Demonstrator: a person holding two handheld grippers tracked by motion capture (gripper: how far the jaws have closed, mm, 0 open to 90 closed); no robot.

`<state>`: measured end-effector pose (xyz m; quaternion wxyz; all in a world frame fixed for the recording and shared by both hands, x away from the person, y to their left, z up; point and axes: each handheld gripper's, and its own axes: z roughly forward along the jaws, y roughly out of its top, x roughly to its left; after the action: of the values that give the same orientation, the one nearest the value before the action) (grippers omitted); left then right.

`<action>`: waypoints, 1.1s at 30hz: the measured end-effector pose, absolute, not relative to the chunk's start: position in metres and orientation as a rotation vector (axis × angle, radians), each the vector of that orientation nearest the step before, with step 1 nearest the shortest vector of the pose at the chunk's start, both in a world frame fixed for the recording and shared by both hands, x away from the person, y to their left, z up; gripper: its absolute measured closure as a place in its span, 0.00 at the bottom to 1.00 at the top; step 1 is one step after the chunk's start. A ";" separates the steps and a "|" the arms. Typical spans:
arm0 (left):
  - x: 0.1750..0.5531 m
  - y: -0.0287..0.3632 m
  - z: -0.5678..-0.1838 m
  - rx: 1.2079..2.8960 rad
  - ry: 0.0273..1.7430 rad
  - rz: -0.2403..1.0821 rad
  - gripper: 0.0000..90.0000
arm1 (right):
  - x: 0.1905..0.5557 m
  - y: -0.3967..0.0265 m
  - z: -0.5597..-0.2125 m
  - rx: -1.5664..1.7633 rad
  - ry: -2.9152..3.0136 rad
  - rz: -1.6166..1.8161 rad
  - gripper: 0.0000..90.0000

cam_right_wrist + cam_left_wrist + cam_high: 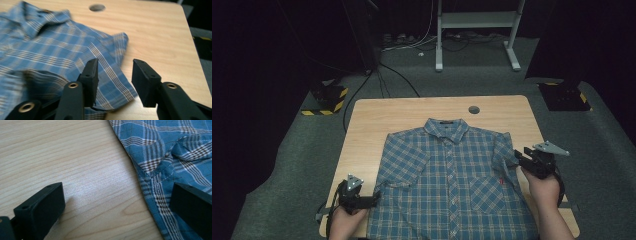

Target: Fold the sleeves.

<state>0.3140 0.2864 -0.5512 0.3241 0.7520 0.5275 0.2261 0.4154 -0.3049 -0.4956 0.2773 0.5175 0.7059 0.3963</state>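
Right tool [113, 77] jaws parted, nothing pinched, over folded right sleeve edge of plaid shirt [447, 175]. Left tool [117, 202] jaws spread wide, astride left sleeve hem, one on bare wood. Shirt flat, buttoned, collar away from person, mid worktop [372, 115].

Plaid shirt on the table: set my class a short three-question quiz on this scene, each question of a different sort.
1. True or false: the plaid shirt lies buttoned, front up, on the wooden table.
2. Which shirt part lies between the right claw jaws? A collar, B short sleeve, C chest pocket.
3. Fill in: the left claw jaws stand ____, one over bare wood, one over the shirt's edge.

Key: 1 true; 2 B; 3 open.
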 end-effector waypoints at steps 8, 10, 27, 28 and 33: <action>0.314 0.286 -0.551 1.973 1.384 0.593 0.00 | 0.429 -0.314 -0.520 1.492 1.890 1.004 0.60; 0.314 0.286 -0.551 1.973 1.383 0.593 0.00 | 0.431 -0.315 -0.524 1.504 1.898 0.990 0.60; 0.314 0.286 -0.551 1.972 1.385 0.594 0.00 | 0.431 -0.314 -0.539 1.527 1.968 0.985 0.96; 0.314 0.286 -0.551 1.972 1.385 0.594 0.00 | 0.430 -0.312 -0.539 1.520 1.964 0.977 0.97; 0.314 0.286 -0.551 1.971 1.385 0.594 0.00 | 0.425 -0.309 -0.531 1.475 1.933 0.995 0.97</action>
<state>0.3138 0.2862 -0.5512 0.3240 0.7515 0.5282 0.2266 0.4253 -0.3088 -0.5315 0.2542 0.5431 0.7116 0.3662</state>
